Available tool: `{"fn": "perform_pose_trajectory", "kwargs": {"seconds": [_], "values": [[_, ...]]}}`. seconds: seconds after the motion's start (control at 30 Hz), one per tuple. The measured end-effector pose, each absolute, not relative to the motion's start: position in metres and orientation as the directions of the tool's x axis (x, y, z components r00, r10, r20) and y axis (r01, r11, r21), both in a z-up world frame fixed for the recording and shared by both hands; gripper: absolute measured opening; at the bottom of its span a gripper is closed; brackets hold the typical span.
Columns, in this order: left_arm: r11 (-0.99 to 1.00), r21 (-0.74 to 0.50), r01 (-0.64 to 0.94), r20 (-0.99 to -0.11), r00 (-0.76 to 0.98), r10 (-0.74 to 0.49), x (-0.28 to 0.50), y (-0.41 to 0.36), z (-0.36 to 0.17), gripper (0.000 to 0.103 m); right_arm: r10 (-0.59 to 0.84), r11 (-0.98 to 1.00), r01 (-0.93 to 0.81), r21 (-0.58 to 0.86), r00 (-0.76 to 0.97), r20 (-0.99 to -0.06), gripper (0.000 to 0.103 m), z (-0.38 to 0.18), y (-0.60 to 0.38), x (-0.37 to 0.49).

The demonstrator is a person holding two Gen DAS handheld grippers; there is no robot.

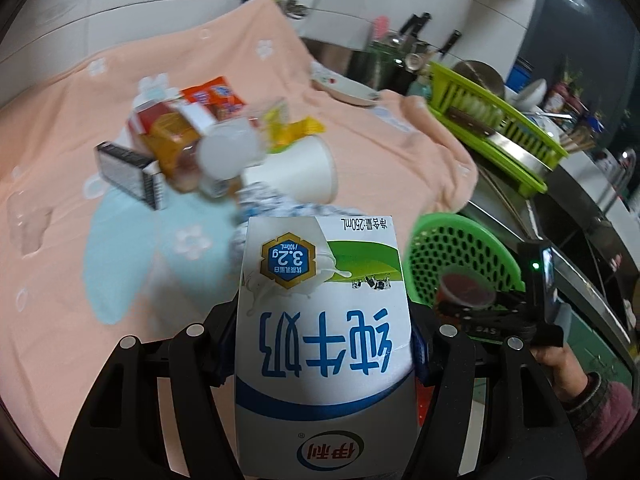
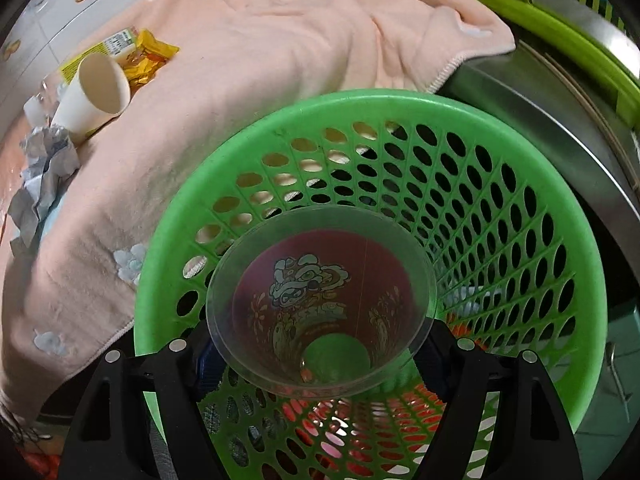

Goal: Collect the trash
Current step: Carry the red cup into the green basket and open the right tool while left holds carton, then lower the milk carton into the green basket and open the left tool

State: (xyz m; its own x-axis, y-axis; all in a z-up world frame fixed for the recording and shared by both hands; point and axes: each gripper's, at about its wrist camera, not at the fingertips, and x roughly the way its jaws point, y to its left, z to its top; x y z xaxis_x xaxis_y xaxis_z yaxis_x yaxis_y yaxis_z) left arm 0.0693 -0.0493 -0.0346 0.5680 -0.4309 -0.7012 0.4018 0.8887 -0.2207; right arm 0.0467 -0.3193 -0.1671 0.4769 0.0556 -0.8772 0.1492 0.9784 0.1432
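Observation:
My left gripper (image 1: 320, 344) is shut on a white and blue milk carton (image 1: 320, 332), held above the pink cloth (image 1: 360, 152). My right gripper (image 2: 320, 352) is shut on a clear plastic cup (image 2: 320, 300) with a red printed sleeve, held over the mouth of the green perforated basket (image 2: 500, 208). The basket (image 1: 460, 248) and the cup (image 1: 466, 290) also show in the left wrist view. More trash lies on the cloth: a white paper cup (image 1: 296, 168), crumpled paper (image 2: 44, 172), snack wrappers (image 1: 216, 96), a bottle (image 1: 192, 148) and a small dark box (image 1: 128, 172).
A lime dish rack (image 1: 500, 120) and a steel sink edge (image 2: 560, 140) stand right of the cloth. A plate (image 1: 348, 88) sits at the cloth's far edge. Knives and utensils (image 1: 412, 36) stand behind. Tiled wall at the back.

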Motion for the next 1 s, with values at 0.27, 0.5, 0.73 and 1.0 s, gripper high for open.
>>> {"fn": "perform_pose_trajectory", "kwargs": {"seconds": [0.27, 0.5, 0.73, 1.0], "values": [[0.843, -0.234, 0.484, -0.702, 0.515, -0.491, 0.074, -0.096, -0.037, 0.064, 0.074, 0.972, 0.159, 0.175, 0.496, -0.865, 0.083, -0.157, -0.33, 0.037], [0.797, -0.253, 0.549, -0.718, 0.445, -0.535, 0.077, -0.145, -0.048, 0.064, 0.031, 0.975, 0.164, 0.148, 0.564, -0.825, 0.083, -0.12, -0.344, 0.006], [0.756, -0.239, 0.609, -0.749, 0.38, -0.542, 0.081, -0.203, -0.065, 0.064, -0.028, 0.977, 0.181, 0.116, 0.644, -0.764, 0.084, -0.081, -0.361, -0.031], [0.747, -0.236, 0.621, -0.802, 0.31, -0.511, 0.085, -0.24, -0.095, 0.065, -0.063, 0.97, 0.215, 0.118, 0.683, -0.727, 0.086, -0.071, -0.379, -0.048]]}}
